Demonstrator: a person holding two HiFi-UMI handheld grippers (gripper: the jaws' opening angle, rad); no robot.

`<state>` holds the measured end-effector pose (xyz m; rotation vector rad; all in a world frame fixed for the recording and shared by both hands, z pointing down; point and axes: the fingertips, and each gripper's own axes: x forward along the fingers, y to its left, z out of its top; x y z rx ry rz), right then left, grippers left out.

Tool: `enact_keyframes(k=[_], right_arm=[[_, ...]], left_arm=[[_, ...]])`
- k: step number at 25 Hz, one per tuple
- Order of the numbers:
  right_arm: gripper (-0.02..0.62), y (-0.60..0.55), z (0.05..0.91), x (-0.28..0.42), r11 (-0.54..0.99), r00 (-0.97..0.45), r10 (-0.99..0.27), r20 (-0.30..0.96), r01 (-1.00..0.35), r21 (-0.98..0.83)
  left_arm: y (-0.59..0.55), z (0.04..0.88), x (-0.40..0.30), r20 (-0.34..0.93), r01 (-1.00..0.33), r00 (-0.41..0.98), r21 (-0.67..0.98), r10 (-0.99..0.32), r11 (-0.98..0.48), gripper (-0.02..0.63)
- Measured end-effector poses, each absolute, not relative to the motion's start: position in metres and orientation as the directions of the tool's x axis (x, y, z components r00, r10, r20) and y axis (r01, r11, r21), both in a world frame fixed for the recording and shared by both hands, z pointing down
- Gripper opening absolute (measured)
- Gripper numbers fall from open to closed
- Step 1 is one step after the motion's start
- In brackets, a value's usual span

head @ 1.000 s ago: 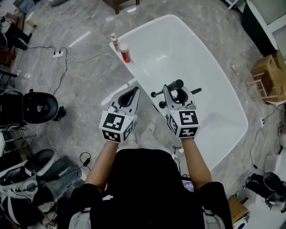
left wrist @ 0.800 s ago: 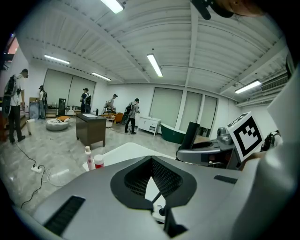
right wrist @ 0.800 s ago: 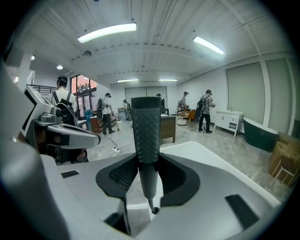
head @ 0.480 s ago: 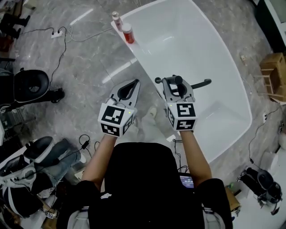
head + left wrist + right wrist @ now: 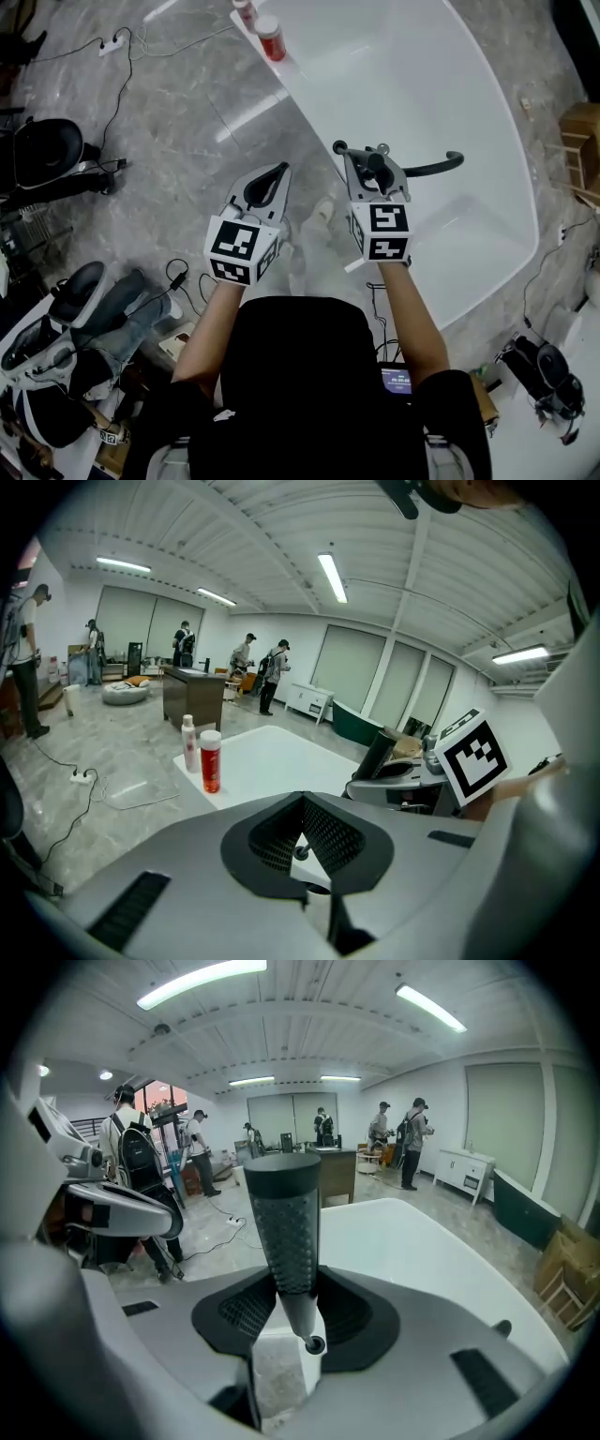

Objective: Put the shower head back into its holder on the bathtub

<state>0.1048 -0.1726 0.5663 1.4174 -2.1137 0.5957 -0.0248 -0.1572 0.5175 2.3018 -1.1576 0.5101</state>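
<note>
The white bathtub lies ahead of me. My right gripper is over its near rim, shut on the shower head. In the right gripper view the shower head is a dark, dimpled handle standing upright between the pads. Black tap fittings with a curved spout sit on the rim just beyond it; which of them is the holder I cannot make out. My left gripper is shut and holds nothing, over the floor left of the rim. The left gripper view shows its tips meeting.
A red bottle and a white bottle stand on the tub's far left corner. A power strip with cables lies on the marble floor, black chairs are at the left, and a wooden crate is at the right. People stand far behind.
Both grippers have come down towards the tub rim, the right one still shut on the shower head. The tap fittings now sit closer to the right gripper's tip.
</note>
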Motion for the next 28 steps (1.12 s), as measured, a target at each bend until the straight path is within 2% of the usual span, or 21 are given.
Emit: enact_keyframes(k=[28], right_arm=[[0.140,-0.168,0.706,0.106,0.358,-0.279,-0.584,0.762,-0.931,-0.067]], left_arm=[[-0.144,0.624,-0.025,0.643,-0.842,0.529,0.311,-0.554,-0.442,0.014]])
